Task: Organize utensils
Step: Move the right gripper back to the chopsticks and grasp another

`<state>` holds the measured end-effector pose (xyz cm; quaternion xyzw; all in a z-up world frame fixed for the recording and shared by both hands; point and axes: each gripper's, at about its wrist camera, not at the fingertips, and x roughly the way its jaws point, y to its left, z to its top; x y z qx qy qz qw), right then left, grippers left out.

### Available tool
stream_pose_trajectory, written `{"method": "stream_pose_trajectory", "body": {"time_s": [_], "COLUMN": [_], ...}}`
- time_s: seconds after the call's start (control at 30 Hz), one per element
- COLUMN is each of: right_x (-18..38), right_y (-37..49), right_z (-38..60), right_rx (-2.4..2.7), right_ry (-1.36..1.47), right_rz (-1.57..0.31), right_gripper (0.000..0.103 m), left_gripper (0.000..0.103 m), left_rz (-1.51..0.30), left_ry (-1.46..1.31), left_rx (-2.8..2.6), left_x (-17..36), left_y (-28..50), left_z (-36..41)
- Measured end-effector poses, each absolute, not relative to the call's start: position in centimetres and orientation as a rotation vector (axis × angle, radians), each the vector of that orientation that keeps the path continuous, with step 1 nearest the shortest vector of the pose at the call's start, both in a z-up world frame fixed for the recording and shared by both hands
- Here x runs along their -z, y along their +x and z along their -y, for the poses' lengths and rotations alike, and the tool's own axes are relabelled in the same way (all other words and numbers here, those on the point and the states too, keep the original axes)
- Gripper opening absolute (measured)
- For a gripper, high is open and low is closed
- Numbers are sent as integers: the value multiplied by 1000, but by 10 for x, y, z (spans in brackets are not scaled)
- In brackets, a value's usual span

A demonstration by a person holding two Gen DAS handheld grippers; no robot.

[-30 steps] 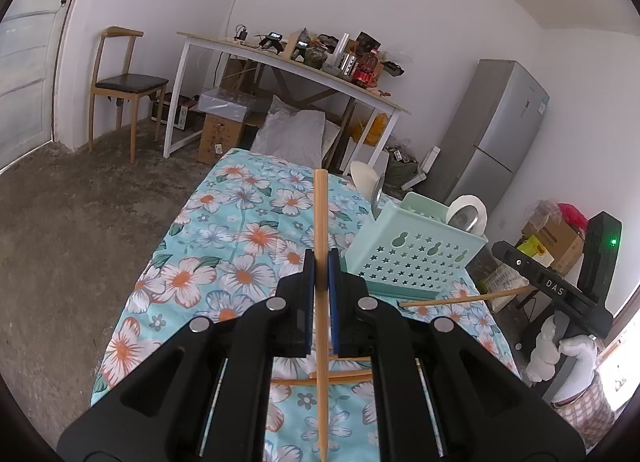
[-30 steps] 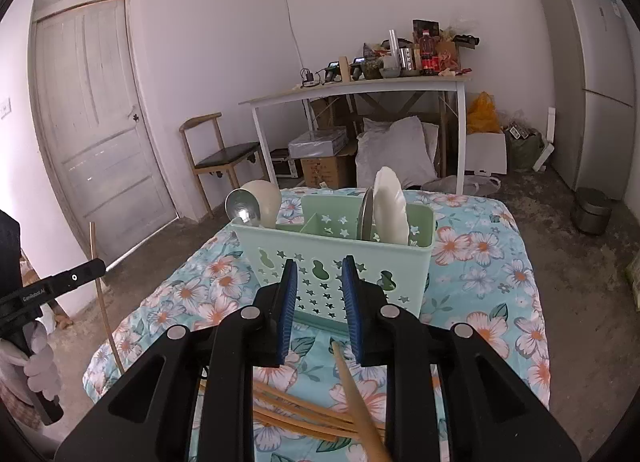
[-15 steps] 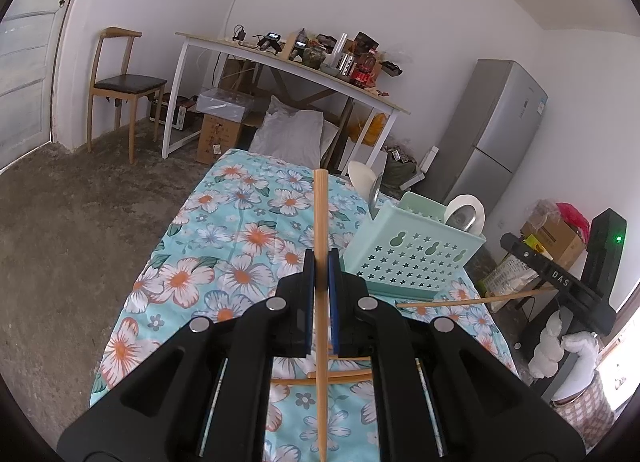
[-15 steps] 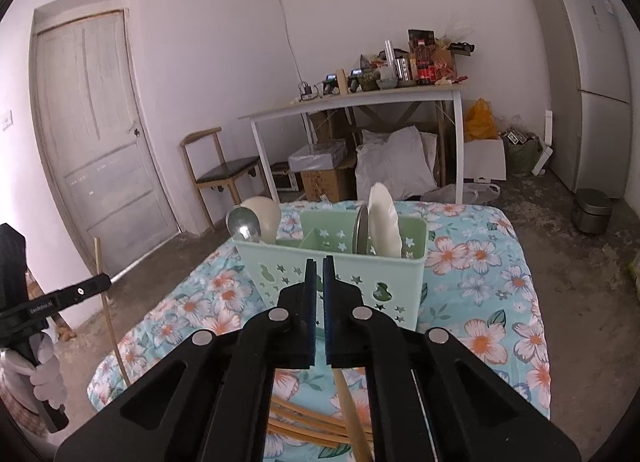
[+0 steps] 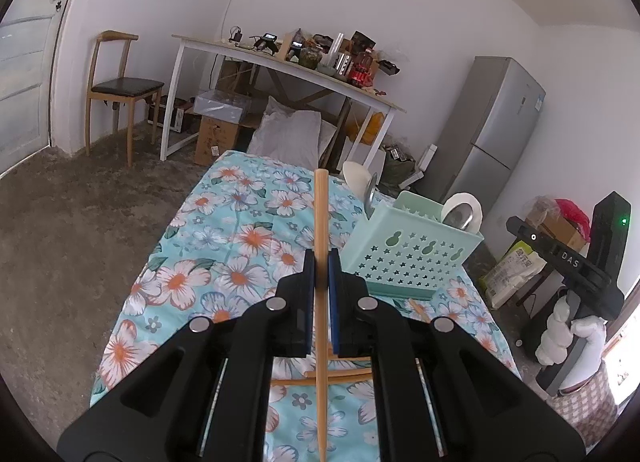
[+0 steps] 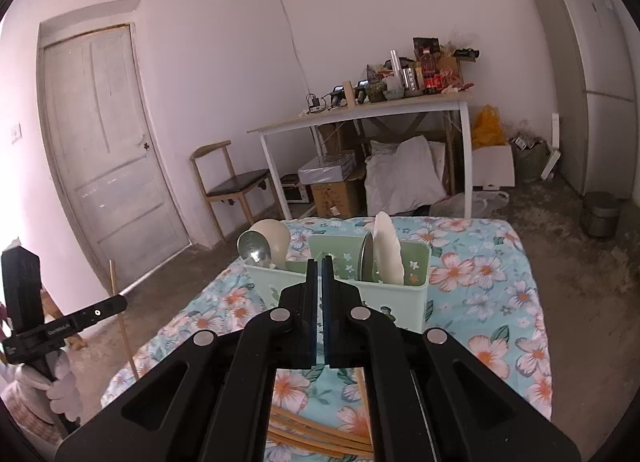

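One chopstick (image 5: 321, 221) in jaws, two metal spoons (image 6: 254, 250), one caddy (image 6: 408, 294)

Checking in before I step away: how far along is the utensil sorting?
Done: spoons, metal and white, already stand in the green caddy. In hand: the left gripper is shut on one chopstick, held up off the cloth. The right gripper has its jaws shut with nothing visible between them. Left: several chopsticks lie loose on the floral cloth.
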<state>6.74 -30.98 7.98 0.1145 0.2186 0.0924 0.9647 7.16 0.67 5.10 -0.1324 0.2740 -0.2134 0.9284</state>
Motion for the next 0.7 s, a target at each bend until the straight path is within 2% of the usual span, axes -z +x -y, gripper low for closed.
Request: {"method": "stream_pose_trajectory", "body": {"time_s": [0.07, 0.13, 0.17, 0.33, 0.6, 0.67, 0.7], "right_x": [-74, -59, -51, 9, 59, 63, 64], "right_y": [70, 78, 82, 115, 159, 164, 166], "right_z": [312, 312, 311, 298, 286, 283, 282], "right_rx": [-209, -228, -230, -207, -147, -149, -146], "right_ry": [235, 228, 223, 164, 42, 19, 9], "right_rz": [-491, -583, -628, -885, -1039, -1047, -1047], "right_gripper": [6, 24, 26, 26, 25, 20, 13], "left_gripper": [6, 6, 6, 6, 6, 6, 6], "left_rz": [-564, -570, -572, -580, -588, -585, -584], "left_ry": [-273, -276, -276, -280, -291, -294, -295], "left_rx": [435, 435, 437, 449, 451, 451, 452], "left_x": [-51, -49, -49, -47, -46, -47, -46], "left_y": [73, 74, 75, 76, 77, 77, 77], "left_z": [-6, -6, -6, -6, -8, -9, -12]}}
